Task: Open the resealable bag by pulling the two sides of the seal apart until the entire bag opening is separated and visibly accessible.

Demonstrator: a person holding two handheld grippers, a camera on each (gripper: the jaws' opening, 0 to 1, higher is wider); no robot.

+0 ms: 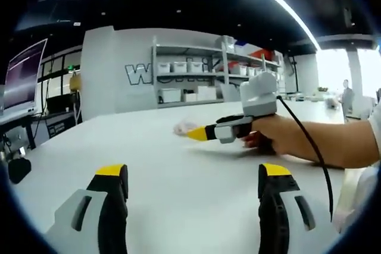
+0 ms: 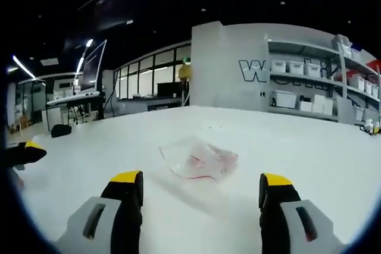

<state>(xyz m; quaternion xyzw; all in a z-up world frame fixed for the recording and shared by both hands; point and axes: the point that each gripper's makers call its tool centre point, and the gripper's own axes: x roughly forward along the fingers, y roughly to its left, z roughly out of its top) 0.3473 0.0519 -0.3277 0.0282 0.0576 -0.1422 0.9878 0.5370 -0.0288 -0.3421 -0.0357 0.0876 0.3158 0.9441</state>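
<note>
- Where the two views look across the room, a broad white worktop (image 1: pixel 149 165) with a smooth matte surface runs back to a grey wall with large letters (image 2: pixel 253 71), cut off by shelving.
- Metal shelves (image 1: pixel 196 72) against that wall carry white bins, too small to tell what they hold.
- At the left gripper view's edge a monitor (image 1: pixel 21 78) stands on a side desk, partly cut by the rim.
- The left hand-held gripper (image 1: pixel 193 185) rises from the bottom of its view, jaws wide apart with bare worktop between the yellow tips, holding nothing.
- The right hand-held gripper (image 2: pixel 201 191) in its own view likewise stands wide open and holds nothing; in the left gripper view it appears from the side, in a person's hand (image 1: pixel 277 138) low over the worktop, a black cable trailing from it.
- The resealable bag (image 2: pixel 197 159), clear crumpled plastic with reddish markings, lies flat on the worktop just ahead of the right jaws, touching neither; its seal is hard to make out.
</note>
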